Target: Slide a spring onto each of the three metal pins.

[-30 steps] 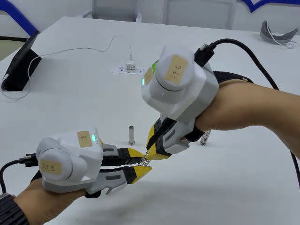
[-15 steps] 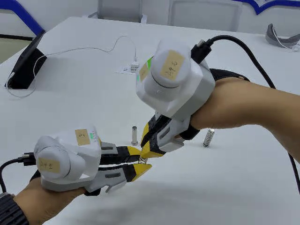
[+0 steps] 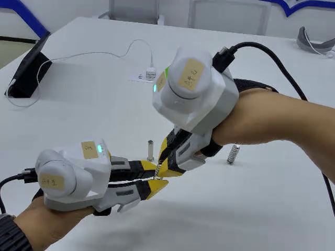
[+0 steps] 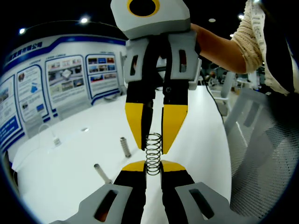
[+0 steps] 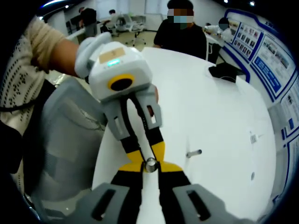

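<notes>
A small steel spring [image 3: 157, 175] hangs above the white table [image 3: 246, 209], caught between both pairs of yellow tips. My left gripper [image 3: 155, 177] reaches in from the lower left and is shut on the spring's near end [image 4: 153, 156]. My right gripper [image 3: 163, 168] comes down from the upper right and is shut on the other end, seen end-on as a ring [image 5: 150, 164]. Just behind the tips a bare metal pin [image 3: 151, 150] stands upright. To the right, another pin wears a spring [image 3: 233, 154].
A black stand [image 3: 26, 68] sits at the far left edge with a white cable [image 3: 94, 54] running to a small plug [image 3: 151, 73] at the back. A grey curved object [image 3: 314, 39] lies far right. People sit beyond the table [image 5: 180, 28].
The left gripper's jaws have drawn closer together around the spring. The right gripper has shifted slightly left with it. The head camera has moved a little.
</notes>
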`<state>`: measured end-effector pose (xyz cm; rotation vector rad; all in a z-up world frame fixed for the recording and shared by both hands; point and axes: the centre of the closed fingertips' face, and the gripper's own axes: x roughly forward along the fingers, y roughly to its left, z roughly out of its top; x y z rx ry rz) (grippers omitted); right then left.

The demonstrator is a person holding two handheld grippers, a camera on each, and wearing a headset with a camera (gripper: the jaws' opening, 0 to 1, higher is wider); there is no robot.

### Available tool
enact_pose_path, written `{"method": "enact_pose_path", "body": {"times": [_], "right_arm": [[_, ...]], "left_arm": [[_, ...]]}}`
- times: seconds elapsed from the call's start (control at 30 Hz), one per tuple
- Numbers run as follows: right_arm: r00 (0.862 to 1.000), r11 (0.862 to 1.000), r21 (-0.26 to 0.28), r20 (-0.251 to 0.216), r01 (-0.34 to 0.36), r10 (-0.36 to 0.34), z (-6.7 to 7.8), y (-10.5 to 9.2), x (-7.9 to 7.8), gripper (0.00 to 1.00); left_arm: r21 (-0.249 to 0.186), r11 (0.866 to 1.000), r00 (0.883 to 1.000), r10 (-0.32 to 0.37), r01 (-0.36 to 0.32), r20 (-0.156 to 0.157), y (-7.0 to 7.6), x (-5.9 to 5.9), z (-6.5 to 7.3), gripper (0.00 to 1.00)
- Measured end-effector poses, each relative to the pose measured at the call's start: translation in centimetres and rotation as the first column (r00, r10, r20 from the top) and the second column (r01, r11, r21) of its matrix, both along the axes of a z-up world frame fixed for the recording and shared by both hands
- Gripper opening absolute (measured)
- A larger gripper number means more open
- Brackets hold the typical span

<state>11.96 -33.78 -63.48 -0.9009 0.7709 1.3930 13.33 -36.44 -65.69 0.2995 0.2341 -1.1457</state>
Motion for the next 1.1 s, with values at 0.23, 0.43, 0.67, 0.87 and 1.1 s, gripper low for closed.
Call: {"method": "enact_pose_path", "body": {"times": [0.23, 0.43, 0.67, 0.87, 1.1], "right_arm": [[1.0, 1.0, -0.001, 0.0, 0.002, -0.002, -0.1, 0.1, 0.1, 0.12], [1.0, 1.0, -0.006, -0.001, 0.002, -0.002, -0.1, 0.3, 0.3, 0.12], [1.0, 1.0, -0.011, 0.002, 0.0, 0.0, 0.1, 0.5, 0.5, 0.12], [1.0, 1.0, -0.015, 0.005, 0.004, -0.004, 0.1, 0.4, 0.8, 0.12], [1.0, 1.0, -0.013, 0.005, 0.018, -0.018, 0.0, 0.2, 1.5, 0.12]], "left_arm": [[-0.008, 1.0, 1.0, 0.005, -0.005, 0.0, 0.1, 0.0, -0.1, 0.11], [-0.012, 1.0, 1.0, 0.014, -0.014, 0.005, 0.3, 0.2, 0.0, 0.12], [-0.022, 0.999, 0.999, 0.037, -0.037, -0.004, 1.0, 0.4, 0.2, 0.18], [-0.039, 0.997, 0.997, 0.073, -0.074, -0.021, 1.9, 0.8, 0.4, 0.26], [-0.045, 0.992, 0.992, 0.117, -0.118, -0.037, 2.9, 1.0, 0.0, 0.34]]}}
